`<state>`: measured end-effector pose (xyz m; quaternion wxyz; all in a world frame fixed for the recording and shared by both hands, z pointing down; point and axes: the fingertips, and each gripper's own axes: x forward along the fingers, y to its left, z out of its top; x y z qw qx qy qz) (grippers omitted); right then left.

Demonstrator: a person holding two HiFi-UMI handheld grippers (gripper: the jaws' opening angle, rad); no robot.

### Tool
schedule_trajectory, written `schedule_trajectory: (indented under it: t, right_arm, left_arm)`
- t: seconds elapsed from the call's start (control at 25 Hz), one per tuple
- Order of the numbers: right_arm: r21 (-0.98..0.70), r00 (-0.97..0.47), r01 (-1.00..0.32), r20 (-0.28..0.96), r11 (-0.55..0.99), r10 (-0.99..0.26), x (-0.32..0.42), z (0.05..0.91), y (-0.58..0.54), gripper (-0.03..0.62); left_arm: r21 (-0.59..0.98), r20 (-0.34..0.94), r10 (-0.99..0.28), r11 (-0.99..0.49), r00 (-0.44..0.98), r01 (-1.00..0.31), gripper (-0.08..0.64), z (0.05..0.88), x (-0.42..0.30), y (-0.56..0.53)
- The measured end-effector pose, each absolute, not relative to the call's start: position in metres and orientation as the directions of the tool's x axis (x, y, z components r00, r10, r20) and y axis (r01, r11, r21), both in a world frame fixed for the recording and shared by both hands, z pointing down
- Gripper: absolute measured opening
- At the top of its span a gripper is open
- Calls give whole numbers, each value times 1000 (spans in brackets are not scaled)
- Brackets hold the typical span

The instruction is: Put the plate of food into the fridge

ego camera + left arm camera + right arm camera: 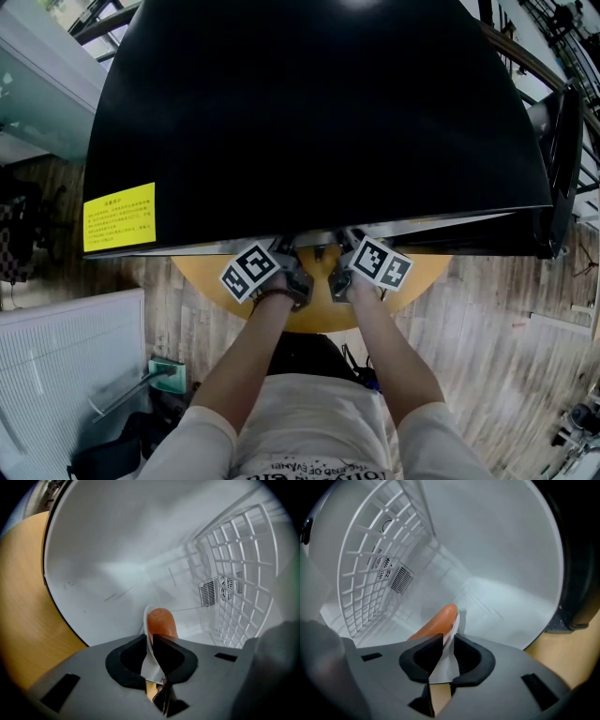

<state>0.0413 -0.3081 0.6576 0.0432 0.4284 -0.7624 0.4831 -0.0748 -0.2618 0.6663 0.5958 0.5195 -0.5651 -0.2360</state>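
Observation:
Both grippers reach into the open black fridge (319,122), holding one white plate between them. My left gripper (151,639) is shut on the plate's rim (149,662), and an orange piece of food (161,623) lies on the plate just past the jaws. My right gripper (449,641) is shut on the opposite rim of the plate (443,670), with the same orange food (436,623) to the left of its jaws. In the head view only the two marker cubes (251,270) (380,262) and the person's forearms show. The plate is hidden under the fridge top.
The fridge interior is white, with a wire rack (239,573) (370,573) and a vent (399,579) at the back. The fridge stands on a round wooden table (202,277). Its door (562,169) hangs open at the right. A yellow label (119,217) marks the top.

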Motion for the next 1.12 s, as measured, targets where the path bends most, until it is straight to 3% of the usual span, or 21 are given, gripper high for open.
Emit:
schedule_trajectory:
  t: [0.36, 0.76, 1.12]
  right_arm:
    - [-593, -569, -782, 551, 193, -610, 43, 658, -307, 107]
    - [-580, -542, -791, 519, 194, -661, 55, 643, -303, 121]
    - [-568, -556, -786, 480, 243, -679, 54, 604, -255, 120]
  left_arm:
    - [874, 443, -860, 350, 255, -338, 77, 663, -80, -258]
    - [874, 428, -851, 305, 304, -377, 100, 656, -76, -243]
    - [810, 422, -794, 115, 437, -575, 92, 629, -68, -206]
